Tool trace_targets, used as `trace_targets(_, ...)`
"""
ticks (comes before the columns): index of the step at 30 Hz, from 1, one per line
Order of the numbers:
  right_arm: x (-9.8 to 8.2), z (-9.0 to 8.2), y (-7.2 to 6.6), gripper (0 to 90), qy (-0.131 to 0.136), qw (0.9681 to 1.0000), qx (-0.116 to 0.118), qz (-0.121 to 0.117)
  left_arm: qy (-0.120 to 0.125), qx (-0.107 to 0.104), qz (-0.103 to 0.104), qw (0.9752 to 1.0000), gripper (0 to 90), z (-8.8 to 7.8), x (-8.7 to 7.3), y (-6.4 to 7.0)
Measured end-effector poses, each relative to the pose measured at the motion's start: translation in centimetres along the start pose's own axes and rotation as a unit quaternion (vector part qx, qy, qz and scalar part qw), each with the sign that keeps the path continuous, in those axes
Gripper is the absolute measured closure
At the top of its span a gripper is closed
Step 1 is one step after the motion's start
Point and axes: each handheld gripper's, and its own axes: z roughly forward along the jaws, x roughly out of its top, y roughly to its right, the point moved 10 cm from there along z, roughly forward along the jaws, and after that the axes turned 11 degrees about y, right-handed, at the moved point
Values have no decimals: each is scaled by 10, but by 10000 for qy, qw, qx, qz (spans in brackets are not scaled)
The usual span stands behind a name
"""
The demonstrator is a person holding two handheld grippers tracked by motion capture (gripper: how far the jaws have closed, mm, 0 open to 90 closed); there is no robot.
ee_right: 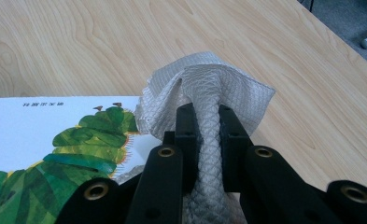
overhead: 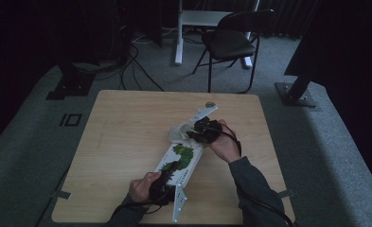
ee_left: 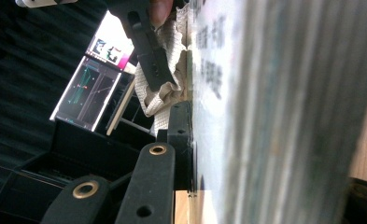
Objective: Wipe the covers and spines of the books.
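Your right gripper (ee_right: 204,135) has its two black jaws pinched tight on a bunched fold of the white quilted cloth (ee_right: 204,88), which rises between the pads and fans out above them, its lower folds draped over the far end of the white picture book with the green caterpillar on its cover (ee_right: 69,149). Your left gripper (ee_left: 183,126) is clamped on the near edge of that same book, one jaw pressed flat against the cover, the other hidden behind the pages. In the high view the book (overhead: 181,158) lies flat near the middle of the light wooden table (overhead: 127,137), running from your left gripper (overhead: 167,177) at the near end up and rightward to your right gripper (overhead: 200,132) at the far end, where the cloth (overhead: 178,133) sits crumpled at the book's far left corner. Beyond the table a black folding chair (overhead: 233,40) stands on the grey carpet.
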Motion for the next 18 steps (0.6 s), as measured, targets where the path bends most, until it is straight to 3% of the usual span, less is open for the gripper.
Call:
trace_targets(4, 2, 0, -3, 819, -3, 10000, 28, -45, 15, -5, -34, 10000, 783, 0, 0, 2)
trace_targets(18, -1, 11, -34, 822, -217, 9978, 485, -408, 0, -58, -4, 10000, 783, 0, 0, 3)
